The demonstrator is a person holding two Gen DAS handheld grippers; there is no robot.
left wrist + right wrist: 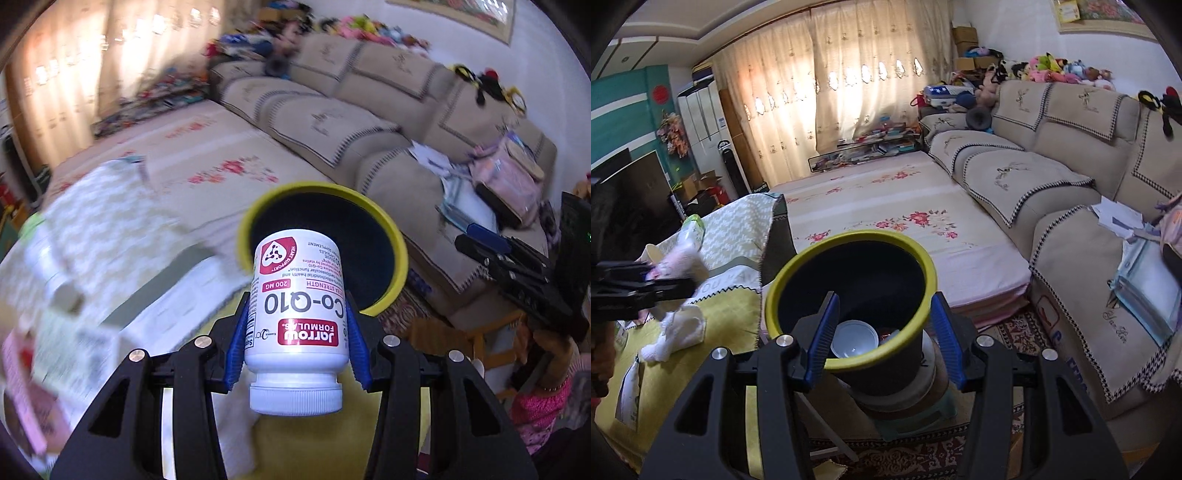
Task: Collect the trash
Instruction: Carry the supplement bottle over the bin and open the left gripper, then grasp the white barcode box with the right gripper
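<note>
My left gripper (295, 306) is shut on a white Co-Q10 pill bottle (295, 295), held cap-down between the blue pads. Just beyond the bottle stands the black trash bin with a yellow rim (391, 236), its mouth open. In the right wrist view the same bin (849, 236) sits close below my right gripper (884, 299), which is open with nothing between its fingers. A white round lid (855, 343) lies inside the bin. At the left edge of that view the left gripper (665, 284) shows blurred with the bottle (679, 262). The right gripper (476, 240) appears at the right of the left wrist view.
The bin stands on a low stool (916, 417) beside a table with a yellow-green cloth (731, 317). A crumpled white tissue (674, 332) lies on the cloth. A beige sofa (1052, 166) runs along the right, and a floral mat (886, 206) covers the floor behind.
</note>
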